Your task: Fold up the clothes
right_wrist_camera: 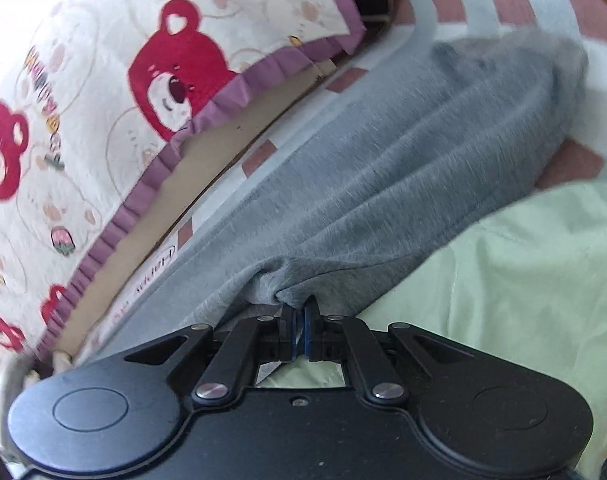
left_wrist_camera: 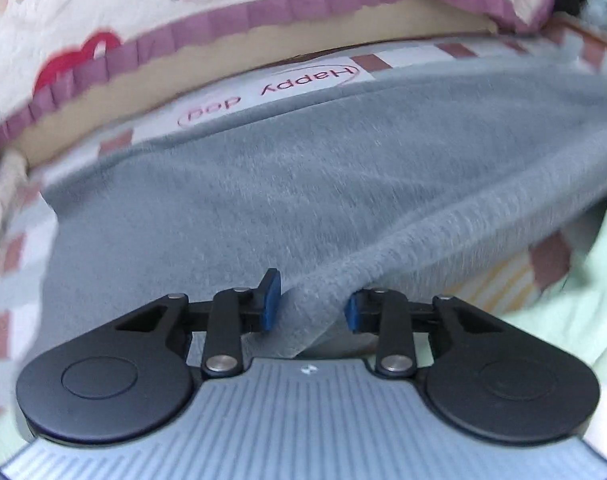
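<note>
A gray garment (left_wrist_camera: 287,200) lies spread across a checked mat (left_wrist_camera: 455,50) with white, pink and pale gray squares and a label reading "Happy dog". In the left wrist view a thick fold of the gray cloth runs down from the upper right and passes between the 2 blue pads of the left gripper (left_wrist_camera: 312,305). The jaws stand partly apart; the right-hand pad touches the fold, while whether the other pad presses on it cannot be told, so a firm grip is not certain.

In the right wrist view the right gripper (right_wrist_camera: 302,334) has its jaws closed tight on a bunched edge of the same garment, and creases fan out from the pinch toward the far end of the cloth, which rests on the mat. The near edge of the garment lies over a pale green sheet (right_wrist_camera: 523,280) that fills the right side of that view.

Beyond the mat, a cream quilt (right_wrist_camera: 83,100) printed with red bears and strawberries, trimmed with a purple ruffle, hangs over a strip of brown cardboard (right_wrist_camera: 207,160) just beside the mat's far edge.
</note>
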`<state>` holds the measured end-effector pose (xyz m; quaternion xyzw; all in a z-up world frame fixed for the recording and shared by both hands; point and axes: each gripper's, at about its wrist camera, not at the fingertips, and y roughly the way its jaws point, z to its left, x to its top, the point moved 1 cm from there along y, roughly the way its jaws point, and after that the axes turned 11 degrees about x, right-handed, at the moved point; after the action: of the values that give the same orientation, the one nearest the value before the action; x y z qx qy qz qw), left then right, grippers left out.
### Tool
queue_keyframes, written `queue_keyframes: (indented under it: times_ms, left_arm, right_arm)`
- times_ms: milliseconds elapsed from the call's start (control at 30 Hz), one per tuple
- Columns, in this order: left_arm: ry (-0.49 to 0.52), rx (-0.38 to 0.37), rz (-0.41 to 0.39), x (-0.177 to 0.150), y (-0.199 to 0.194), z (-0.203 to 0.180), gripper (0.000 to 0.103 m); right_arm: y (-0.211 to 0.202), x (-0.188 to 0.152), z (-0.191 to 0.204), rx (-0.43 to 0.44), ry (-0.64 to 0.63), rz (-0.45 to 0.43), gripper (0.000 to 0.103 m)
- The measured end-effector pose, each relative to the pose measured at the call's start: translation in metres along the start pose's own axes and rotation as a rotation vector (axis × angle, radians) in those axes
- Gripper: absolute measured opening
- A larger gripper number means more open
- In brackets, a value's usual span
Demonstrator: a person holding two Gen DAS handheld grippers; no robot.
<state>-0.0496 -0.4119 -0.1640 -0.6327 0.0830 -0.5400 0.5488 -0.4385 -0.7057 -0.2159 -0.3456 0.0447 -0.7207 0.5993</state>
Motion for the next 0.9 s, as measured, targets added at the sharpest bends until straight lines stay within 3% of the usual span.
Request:
queue_keyframes:
  times_ms: [167,200,300,400,533,600,633,667,767,900]
  left_arm:
    - [-0.249,-0.137,0.083,0.015,0.010,0.036,0.036]
    - [-0.281,-0.147,0.085,0.015,0.011,0.041,0.038]
    - [-0.322,-0.139,0.075,0.014,0.012,0.045,0.041]
    - [-0.358,-0.154,0.061,0.010,0.014,0.050,0.041]
    - [-0.431,-0.151,0.052,0.006,0.021,0.055,0.041]
    - [-0.501,-0.147,0.049,0.004,0.024,0.059,0.042]
    - [-0.537,-0.141,0.049,0.003,0.025,0.061,0.043]
    - [-0.560,-0.130,0.049,0.001,0.026,0.063,0.045]
    - [-0.548,-0.039,0.050,-0.003,0.024,0.070,0.051]
    - [-0.519,0.097,0.075,-0.014,0.025,0.084,0.054]
  right_arm:
    - [0.002,0.003,-0.017,0.003,0.130,0.046,0.016]
    - [0.002,0.003,-0.015,-0.011,0.126,0.065,0.022]
    - [-0.004,0.004,0.013,-0.028,0.028,0.156,0.022]
    - [-0.009,-0.002,0.070,0.048,-0.219,0.252,0.024]
    - [0.021,-0.029,0.146,0.250,-0.661,0.427,0.025]
    - [0.052,-0.045,0.166,0.308,-0.816,0.522,0.034]
    - [0.070,-0.053,0.173,0.307,-0.882,0.562,0.044]
    - [0.086,-0.059,0.178,0.291,-0.949,0.581,0.047]
    - [0.121,-0.072,0.182,0.193,-1.130,0.517,0.049]
    - [0.148,-0.049,0.149,0.084,-0.916,0.484,0.055]
